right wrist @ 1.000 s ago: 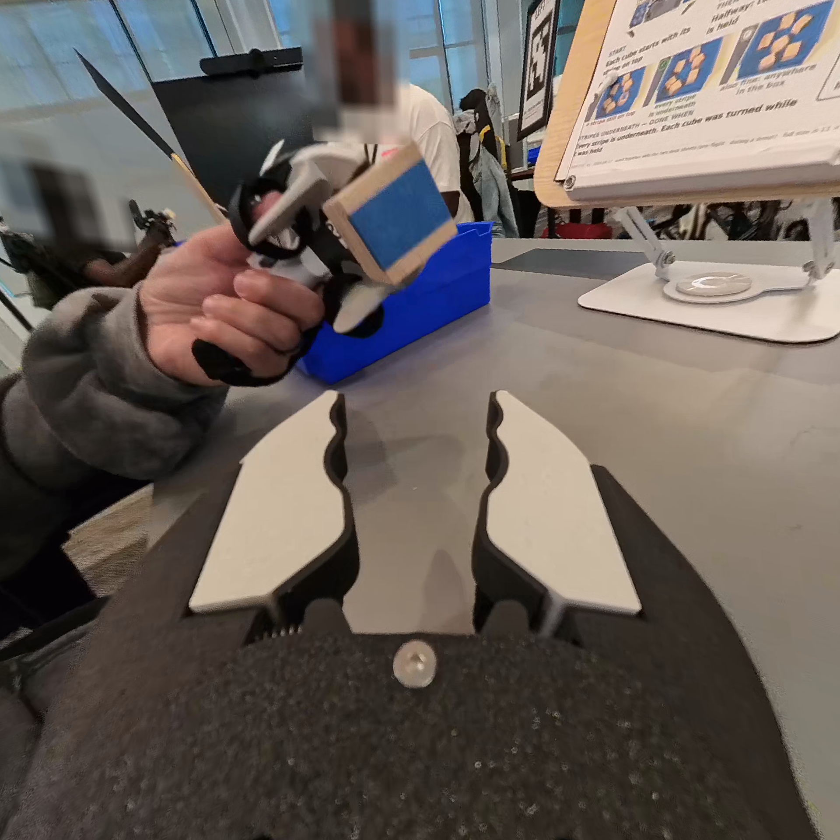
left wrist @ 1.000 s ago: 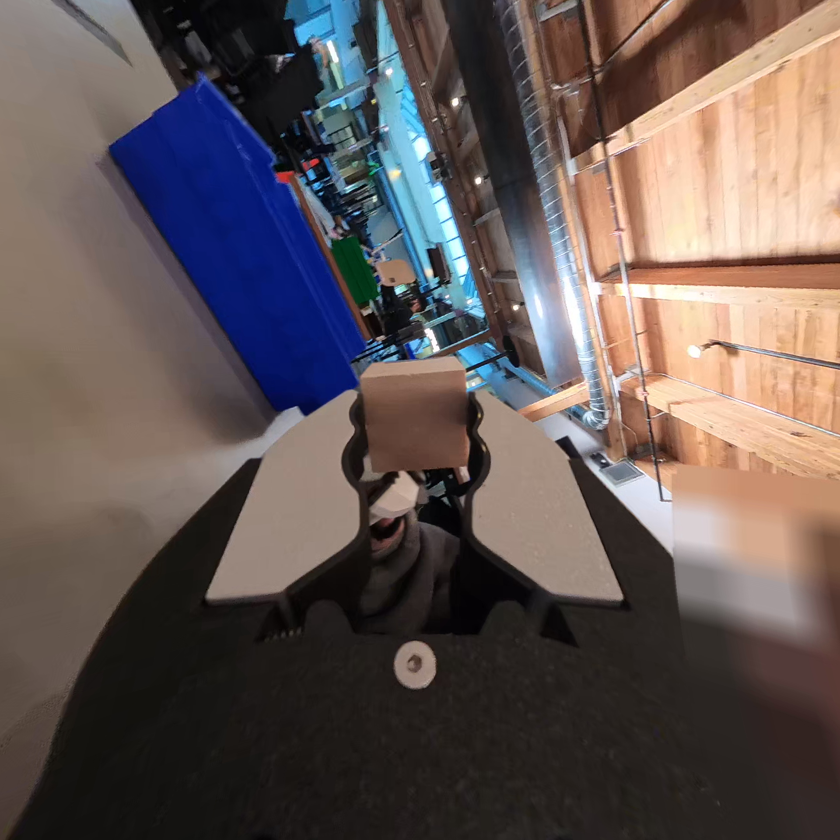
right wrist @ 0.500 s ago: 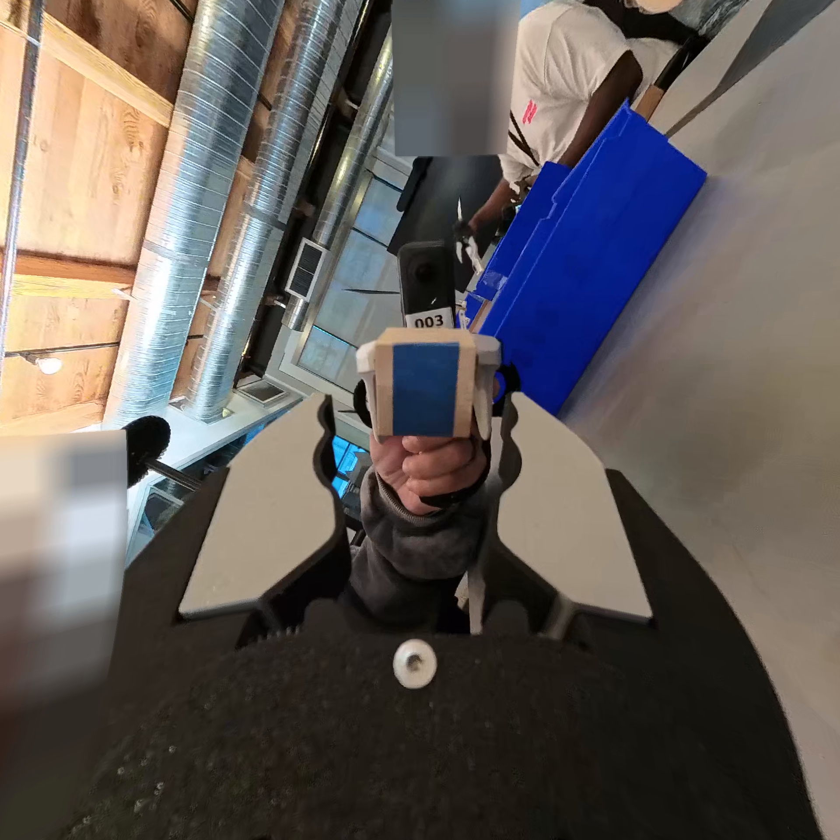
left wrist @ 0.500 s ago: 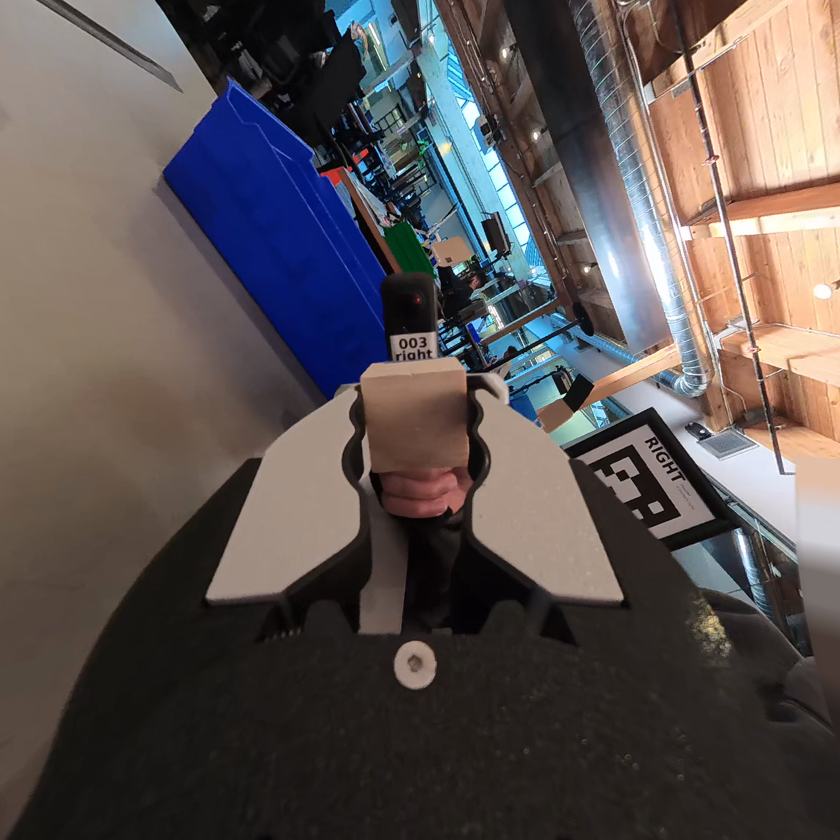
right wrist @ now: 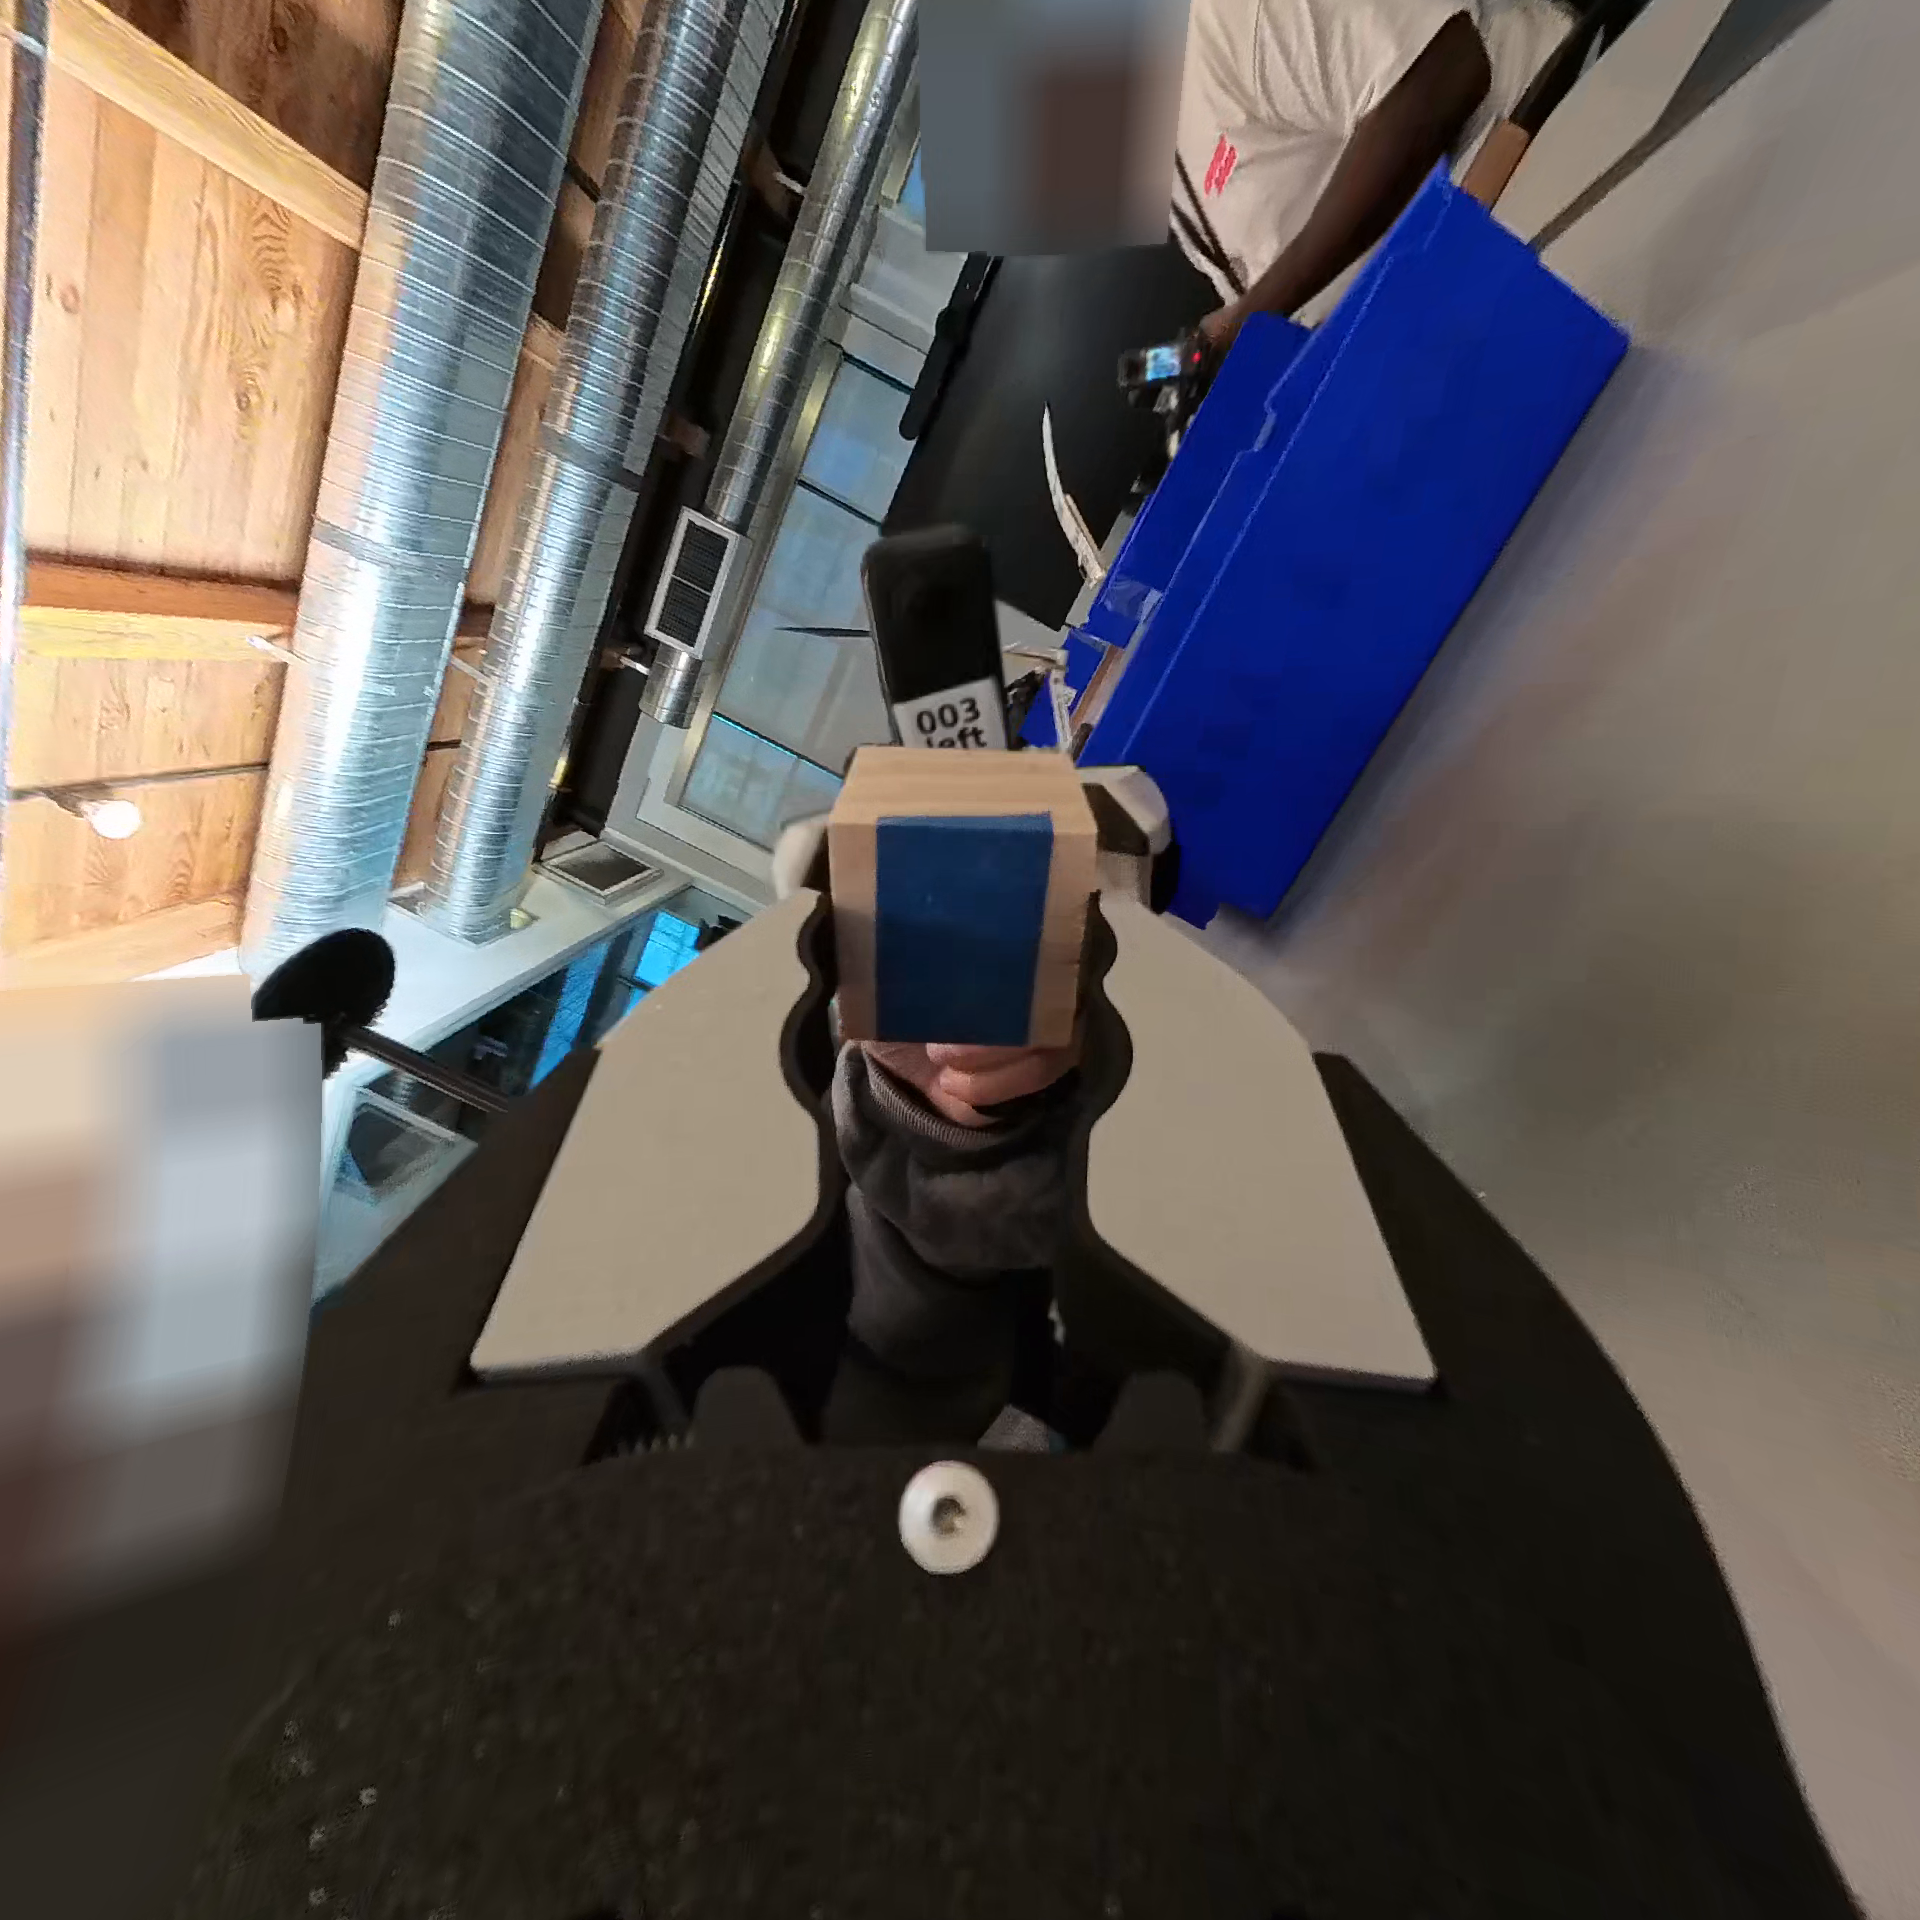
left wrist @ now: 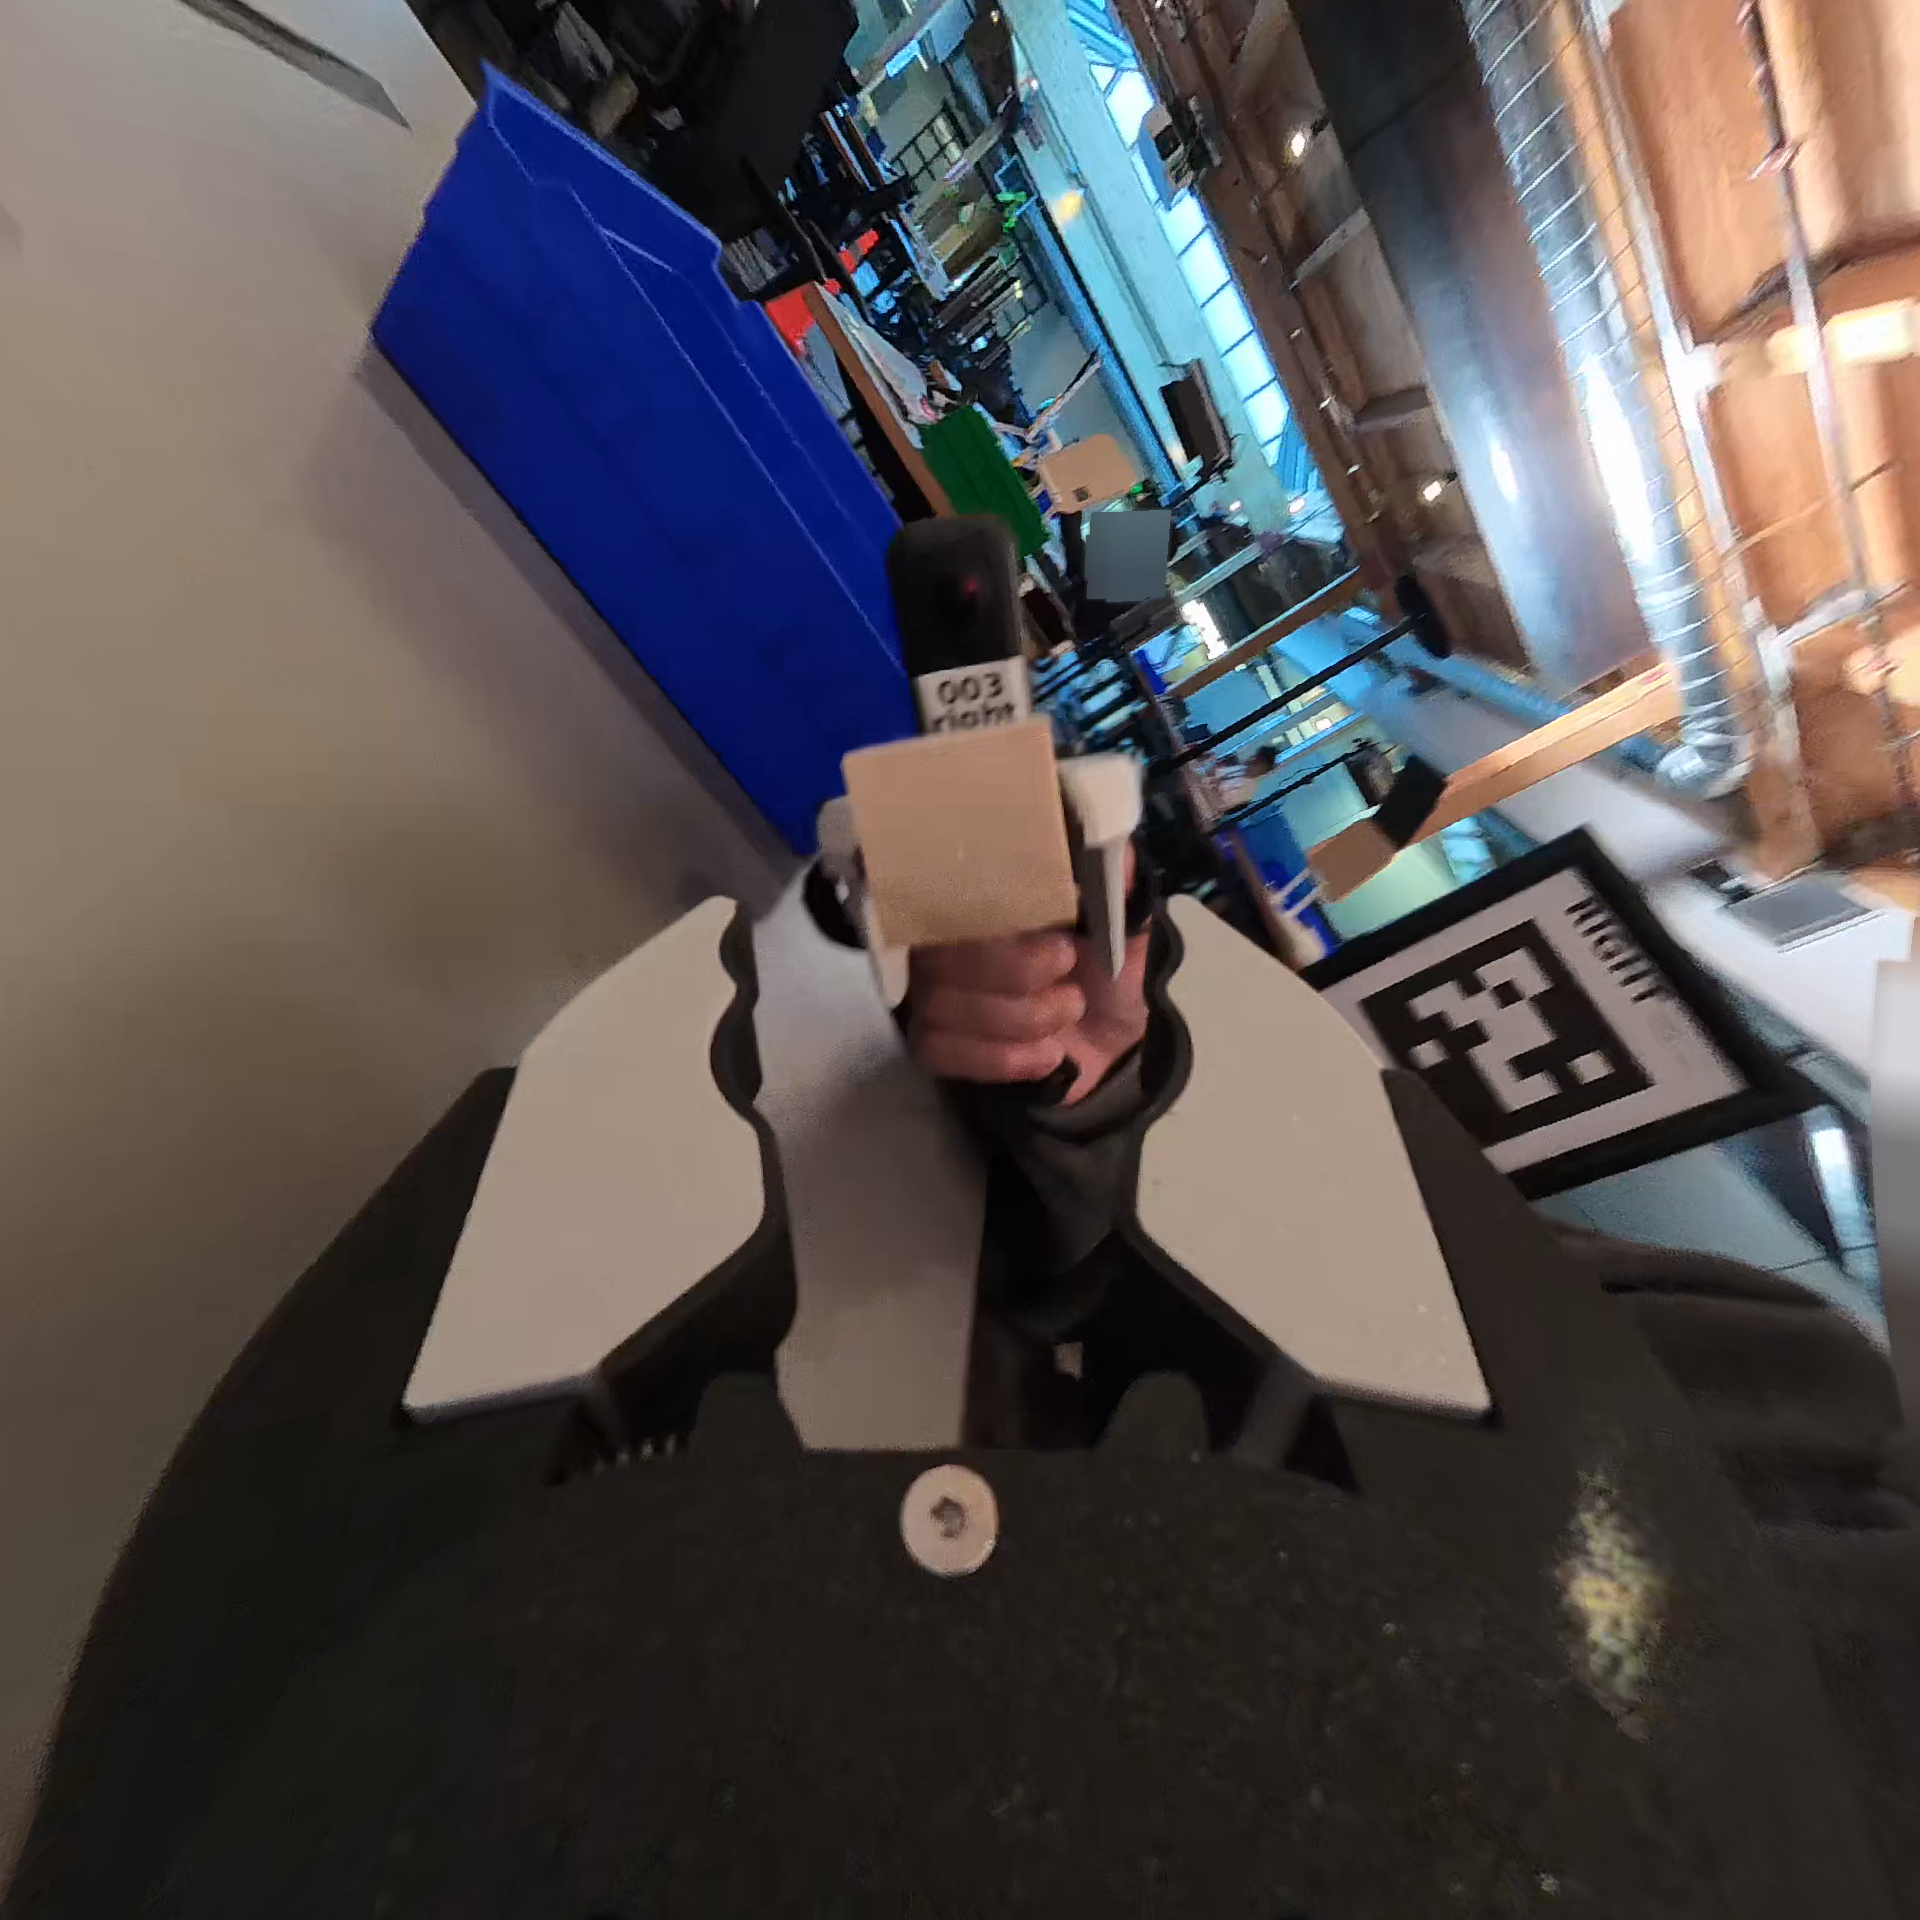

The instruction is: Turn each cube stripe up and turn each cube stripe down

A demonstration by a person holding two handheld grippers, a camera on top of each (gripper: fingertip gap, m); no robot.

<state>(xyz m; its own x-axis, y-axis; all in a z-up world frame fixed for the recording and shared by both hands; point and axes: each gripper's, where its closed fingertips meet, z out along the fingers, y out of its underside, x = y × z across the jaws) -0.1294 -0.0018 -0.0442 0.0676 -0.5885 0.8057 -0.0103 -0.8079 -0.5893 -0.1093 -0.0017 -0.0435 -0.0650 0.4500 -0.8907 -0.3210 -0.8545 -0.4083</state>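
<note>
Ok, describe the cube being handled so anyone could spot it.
Start at the big blue bin on the grey table. In front of it, in mid-air, the right gripper is shut on a small wooden cube. A broad blue stripe covers the face toward that gripper's camera; the opposite face is plain wood.

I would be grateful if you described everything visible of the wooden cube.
The wooden cube is pale, plain timber with crisp edges. One face bears a broad blue stripe running edge to edge, turned toward the right wrist camera. The opposite face, seen in the left wrist view, is bare. It is held in the air, off the grey table, clamped at its sides by the right gripper. The left gripper stands open, not gripping it.
</note>
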